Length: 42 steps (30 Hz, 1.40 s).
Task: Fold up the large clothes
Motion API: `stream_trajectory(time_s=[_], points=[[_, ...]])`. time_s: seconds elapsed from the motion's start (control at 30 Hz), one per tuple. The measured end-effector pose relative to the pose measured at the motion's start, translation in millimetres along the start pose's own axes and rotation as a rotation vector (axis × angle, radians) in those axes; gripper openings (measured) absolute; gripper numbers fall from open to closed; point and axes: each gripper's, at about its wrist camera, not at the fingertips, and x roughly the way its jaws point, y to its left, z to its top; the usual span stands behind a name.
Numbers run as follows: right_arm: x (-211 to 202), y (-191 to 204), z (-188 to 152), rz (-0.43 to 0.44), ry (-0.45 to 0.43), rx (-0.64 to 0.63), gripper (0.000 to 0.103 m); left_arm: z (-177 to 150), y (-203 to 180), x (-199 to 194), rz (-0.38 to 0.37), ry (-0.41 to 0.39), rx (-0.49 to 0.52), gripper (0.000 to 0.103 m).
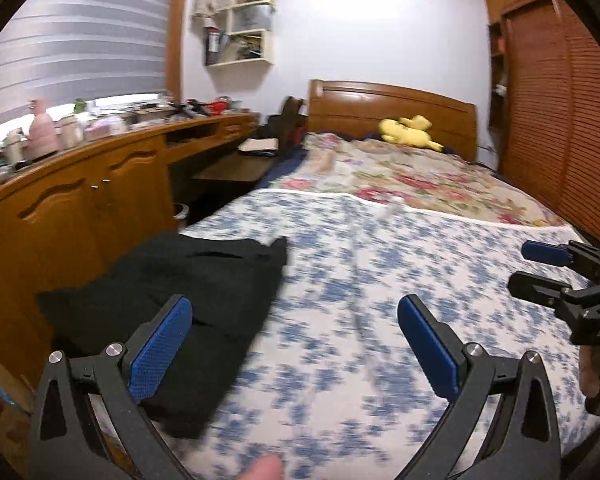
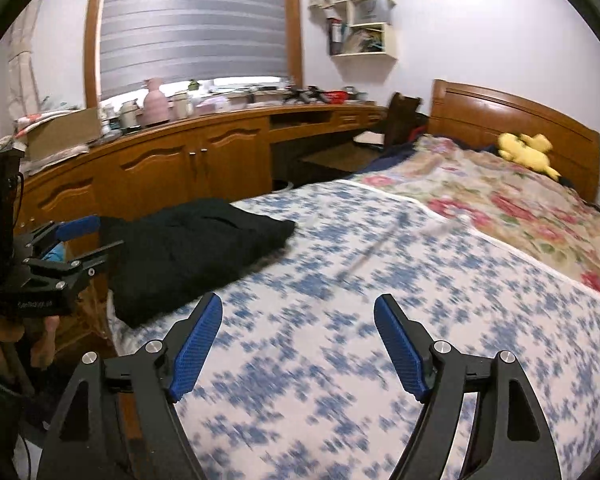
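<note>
The black garment lay folded in a soft, thick heap at the left edge of the bed, on the blue-flowered sheet. Both tongs hung above the sheet, holding nothing: the left gripper spread wide just beside the garment, the right gripper likewise wide, nearby. Beyond lay a rose-patterned quilt, a yellow plush toy and the wooden headboard.

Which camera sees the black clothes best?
The right wrist view: the black clothes lie there whole and unblocked on the blue-flowered bedspread. In the left wrist view the left gripper, jaws open, has one finger covering the near part of the pile.
</note>
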Motion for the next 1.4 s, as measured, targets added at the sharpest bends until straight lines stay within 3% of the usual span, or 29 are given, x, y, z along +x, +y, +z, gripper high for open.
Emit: stream_trajectory(time_s=[0.3, 0.57, 0.93, 1.4], points=[[-65, -13, -34, -0.104, -0.007, 0.086, 0.080, -18, -93, -1, -0.146, 0.039, 0.070, 0.103], [-140, -22, -65, -0.218, -0.009, 0.170, 0.080, -29, -153, -19, -0.239, 0.047, 0.099, 0.103], [-246, -14, -99, -0.344, -0.070, 0.280, 0.080, -32, -200, -71, -0.344, 0.031, 0.115, 0.103], [-353, 24, -81, -0.435, -0.222, 0.307, 0.080, 12, -227, -138, -0.359, -0.061, 0.136, 0.103]])
